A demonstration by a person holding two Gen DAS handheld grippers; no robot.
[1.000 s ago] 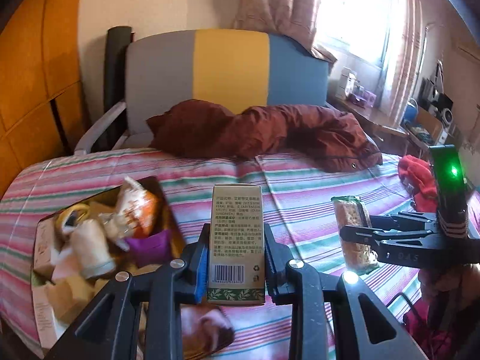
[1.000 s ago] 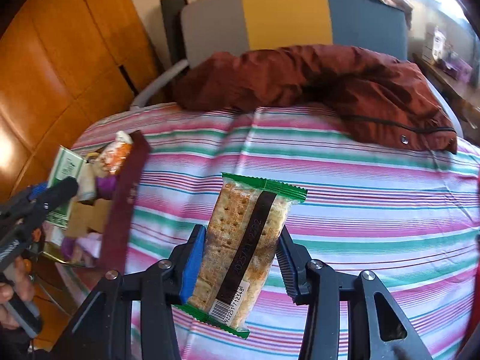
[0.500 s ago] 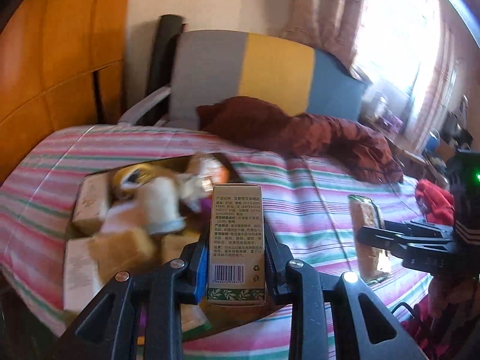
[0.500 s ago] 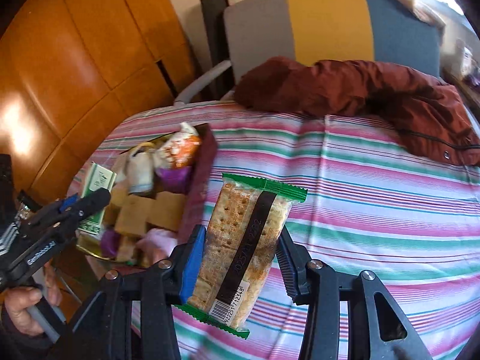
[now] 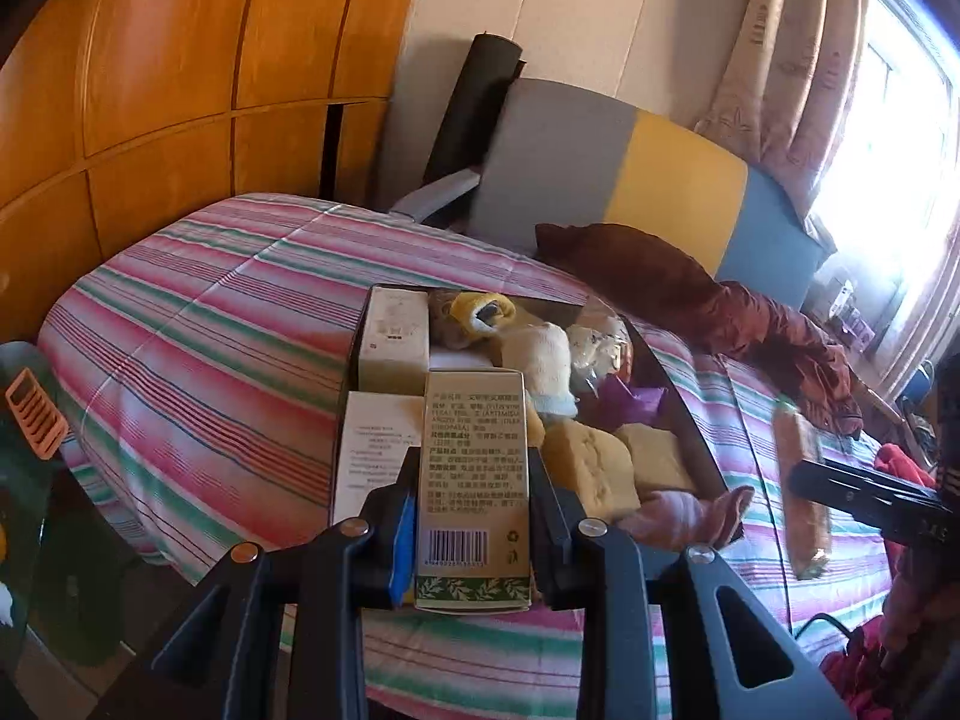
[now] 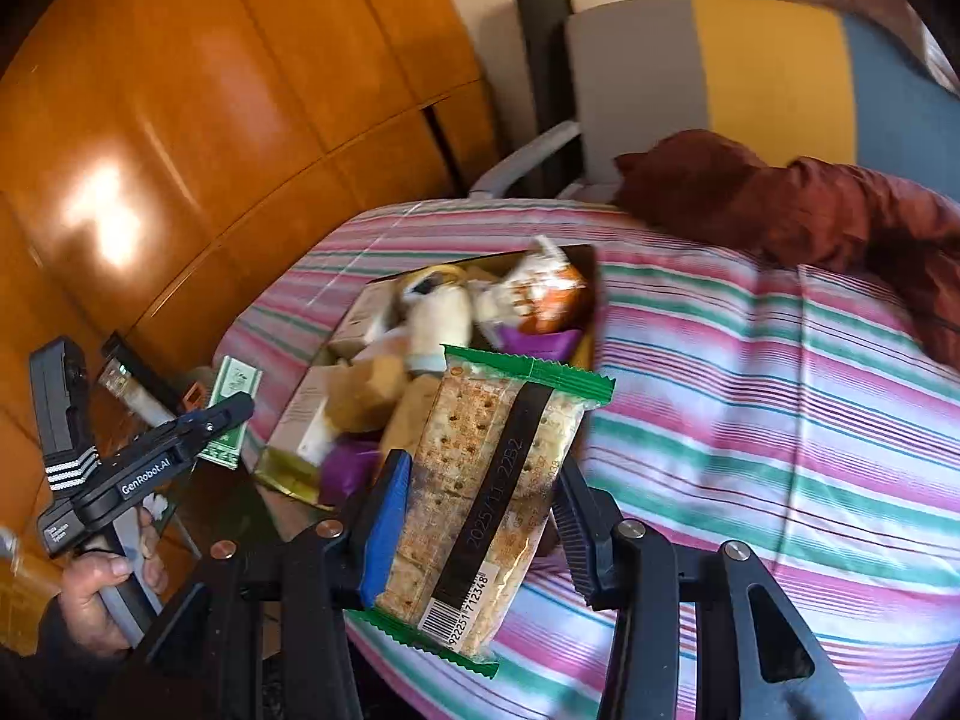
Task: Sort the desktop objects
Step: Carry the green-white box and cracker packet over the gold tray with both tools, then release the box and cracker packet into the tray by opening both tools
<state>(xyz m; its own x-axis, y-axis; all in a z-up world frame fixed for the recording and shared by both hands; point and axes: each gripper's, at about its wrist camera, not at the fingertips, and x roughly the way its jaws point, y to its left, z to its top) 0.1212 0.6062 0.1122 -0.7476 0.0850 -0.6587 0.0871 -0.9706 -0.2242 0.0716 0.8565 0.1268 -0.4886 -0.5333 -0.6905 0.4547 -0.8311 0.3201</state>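
Observation:
My left gripper (image 5: 474,510) is shut on a tall green-and-tan carton (image 5: 474,480) with a barcode, held upright over the near end of an open box (image 5: 684,402) on the striped bed. The box holds white cartons (image 5: 393,342), rolled socks (image 5: 540,366), sponge-like blocks (image 5: 594,468) and snack packs. My right gripper (image 6: 480,516) is shut on a cracker pack (image 6: 486,498) with green ends, held above the bed just right of the box (image 6: 591,306). The left gripper (image 6: 228,414) and its carton (image 6: 231,414) show at the left of the right wrist view.
A dark red jacket (image 5: 720,300) lies on the striped bedcover (image 5: 210,360) behind the box. A grey, yellow and blue headboard (image 5: 630,180) stands at the back. Orange wooden wardrobe panels (image 5: 150,90) fill the left. A window with curtains (image 5: 870,120) is at the right.
Both grippers swung left with their loads still held. The box now lies straight ahead of the left gripper, and closer to the cracker pack.

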